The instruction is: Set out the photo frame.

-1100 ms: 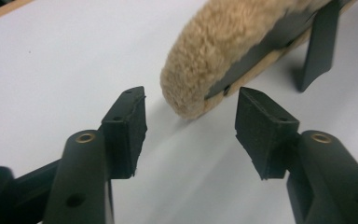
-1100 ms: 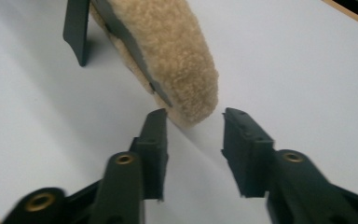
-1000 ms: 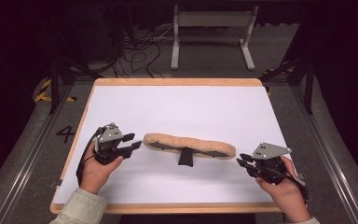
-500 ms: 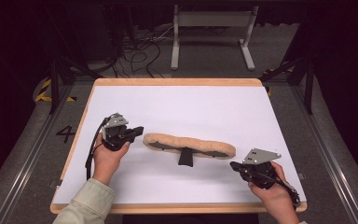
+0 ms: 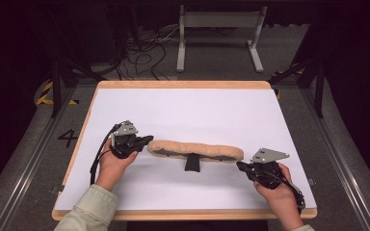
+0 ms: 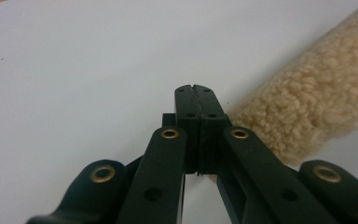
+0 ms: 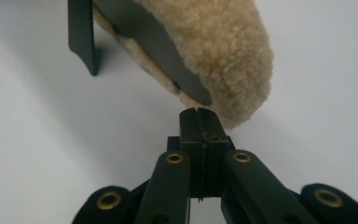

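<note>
A long tan fleece pad [image 5: 195, 149] with a black backing plate and a black tab [image 5: 191, 162] lies across the middle of the white table [image 5: 188, 110], lengthwise left to right. Left claw [image 5: 144, 140] sits just beside the pad's left end, jaws pressed together with nothing between them; the left gripper view shows the fleece [image 6: 317, 107] just past the tips on one side. Right claw [image 5: 241, 165] sits just beside the pad's right end, jaws likewise closed and empty; in the right gripper view the tips [image 7: 199, 114] meet the fleece edge under the plate [image 7: 158, 42]. Each hand [image 5: 113, 161] rests on the table.
</note>
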Available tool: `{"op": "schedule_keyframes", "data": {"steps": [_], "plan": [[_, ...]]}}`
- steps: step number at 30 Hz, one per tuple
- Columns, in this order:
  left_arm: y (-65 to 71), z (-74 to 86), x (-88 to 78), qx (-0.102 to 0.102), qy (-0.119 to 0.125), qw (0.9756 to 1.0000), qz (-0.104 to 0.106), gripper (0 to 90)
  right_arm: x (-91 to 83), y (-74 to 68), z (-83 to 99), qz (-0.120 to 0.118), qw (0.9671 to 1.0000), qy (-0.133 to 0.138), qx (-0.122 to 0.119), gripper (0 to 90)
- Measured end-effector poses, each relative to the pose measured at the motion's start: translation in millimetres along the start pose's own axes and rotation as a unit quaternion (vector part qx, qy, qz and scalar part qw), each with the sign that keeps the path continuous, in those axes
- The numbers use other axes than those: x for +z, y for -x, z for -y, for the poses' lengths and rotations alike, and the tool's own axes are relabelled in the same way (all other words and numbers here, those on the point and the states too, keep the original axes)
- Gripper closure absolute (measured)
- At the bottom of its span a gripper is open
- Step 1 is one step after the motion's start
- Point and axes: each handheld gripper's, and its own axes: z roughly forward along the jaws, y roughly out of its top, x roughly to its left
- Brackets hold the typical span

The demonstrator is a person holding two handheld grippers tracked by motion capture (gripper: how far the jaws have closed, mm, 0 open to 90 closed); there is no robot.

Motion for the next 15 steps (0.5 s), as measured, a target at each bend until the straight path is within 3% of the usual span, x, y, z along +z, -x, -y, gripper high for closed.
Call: {"op": "schedule_keyframes", "data": {"steps": [3, 8, 9, 10, 15], "plan": [[4.1, 1.0, -3.2, 0.016, -0.005, 0.9999, 0.002, 89.8, 1.5, 2.0, -1.6, 0.006, 1.0000, 0.002, 0.002, 90.0], [10.8, 8.2, -10.8, 0.030, -0.007, 0.9984, 0.047, 89.9, 8.6, 10.8, -5.2, 0.020, 0.9997, -0.001, 0.014, 90.0], [10.8, 8.2, -10.8, 0.030, -0.007, 0.9984, 0.047, 89.9, 9.4, 12.1, -5.6, 0.022, 0.9996, -0.001, 0.016, 90.0], [14.3, 10.7, -14.0, 0.039, -0.011, 0.9972, 0.063, 89.9, 10.6, 14.1, -6.7, 0.027, 0.9994, 0.000, 0.021, 90.0], [22.4, 14.4, -18.8, 0.058, -0.020, 0.9941, 0.089, 89.9, 15.5, 21.7, -10.4, 0.035, 0.9989, 0.006, 0.031, 90.0]]}}
